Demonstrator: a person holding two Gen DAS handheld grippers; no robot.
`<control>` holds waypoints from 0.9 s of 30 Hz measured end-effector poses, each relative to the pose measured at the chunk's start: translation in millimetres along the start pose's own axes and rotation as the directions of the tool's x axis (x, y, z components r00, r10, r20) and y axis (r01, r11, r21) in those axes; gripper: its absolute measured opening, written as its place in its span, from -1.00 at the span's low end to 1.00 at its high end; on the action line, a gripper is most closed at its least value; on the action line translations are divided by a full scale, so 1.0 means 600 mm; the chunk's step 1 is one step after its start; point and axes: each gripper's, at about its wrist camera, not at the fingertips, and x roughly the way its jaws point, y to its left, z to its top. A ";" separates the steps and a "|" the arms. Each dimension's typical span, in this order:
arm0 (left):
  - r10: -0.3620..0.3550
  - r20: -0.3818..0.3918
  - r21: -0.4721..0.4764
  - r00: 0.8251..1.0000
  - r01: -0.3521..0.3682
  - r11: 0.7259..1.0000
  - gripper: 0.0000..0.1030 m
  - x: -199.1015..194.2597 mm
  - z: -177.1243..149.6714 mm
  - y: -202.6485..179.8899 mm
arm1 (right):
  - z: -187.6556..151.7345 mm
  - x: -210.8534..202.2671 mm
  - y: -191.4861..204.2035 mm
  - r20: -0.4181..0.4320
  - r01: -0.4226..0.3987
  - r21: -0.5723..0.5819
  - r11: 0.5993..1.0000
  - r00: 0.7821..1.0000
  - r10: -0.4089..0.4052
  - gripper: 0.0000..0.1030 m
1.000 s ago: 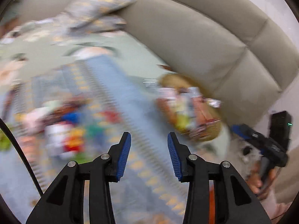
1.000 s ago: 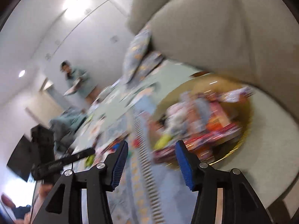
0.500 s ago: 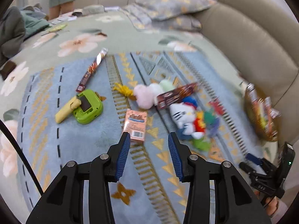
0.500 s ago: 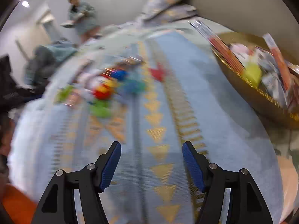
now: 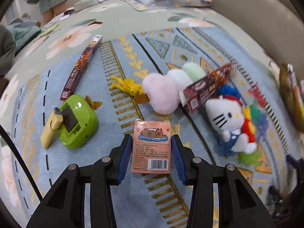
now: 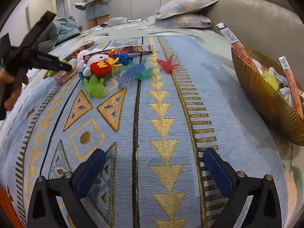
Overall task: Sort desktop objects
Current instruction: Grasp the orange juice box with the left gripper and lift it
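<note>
Straddling the pink card box (image 5: 151, 146) with my left tongs (image 5: 151, 156), I have a blue pad close on each side, not yet pinching it. My right tongs (image 6: 154, 172) hang wide open and empty over the patterned blue rug (image 6: 163, 102). By my reckoning the sorting is partly done: the gold basket (image 6: 266, 102) already holds packets, while the green gadget (image 5: 77, 120), cat plush (image 5: 226, 117), pink plush (image 5: 161, 93) and snack sticks (image 5: 81, 64) remain scattered. Beyond lie a floral bedspread (image 5: 117, 20), pillows (image 6: 188, 5) and a padded headboard (image 6: 252, 13).
</note>
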 end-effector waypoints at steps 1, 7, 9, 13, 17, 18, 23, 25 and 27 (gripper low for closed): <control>0.013 -0.003 0.012 1.000 -0.013 1.000 -0.23 0.003 -0.004 -0.004 | 0.000 0.001 0.000 0.000 -0.001 0.001 1.000 1.000 0.001 1.00; 0.075 0.040 0.073 0.996 -0.077 0.994 -0.27 0.009 -0.009 -0.021 | 0.006 0.010 0.007 0.004 0.007 -0.006 1.000 1.000 -0.007 1.00; 0.056 0.037 0.049 0.998 -0.058 0.997 -0.27 0.003 -0.007 -0.018 | 0.005 0.011 0.007 0.007 0.004 -0.006 1.000 1.000 -0.004 1.00; 0.003 0.050 0.005 0.999 -0.003 1.000 -0.27 -0.033 -0.003 -0.018 | 0.003 0.010 0.006 0.010 0.003 -0.005 1.000 1.000 -0.002 1.00; -0.034 0.079 -0.030 0.996 0.037 0.999 -0.27 -0.082 -0.003 -0.027 | 0.004 0.011 0.007 0.011 0.002 -0.004 1.000 1.000 -0.002 1.00; -0.039 0.088 -0.042 0.995 0.043 0.998 -0.27 -0.098 -0.004 -0.030 | 0.004 0.011 0.006 0.012 0.001 -0.003 1.000 1.000 -0.001 1.00; -0.053 0.109 -0.129 0.993 0.067 0.989 -0.27 -0.175 -0.012 -0.044 | 0.007 0.010 0.007 0.003 0.003 -0.005 1.000 1.000 -0.003 1.00; -0.059 0.109 -0.173 0.992 0.078 0.982 -0.27 -0.210 -0.028 -0.053 | 0.012 0.009 0.010 -0.017 0.011 -0.009 1.000 1.000 -0.011 1.00; -0.078 0.117 -0.216 0.990 0.102 0.971 -0.27 -0.236 -0.052 -0.059 | 0.022 0.007 0.015 -0.040 0.001 -0.014 1.000 0.999 -0.002 1.00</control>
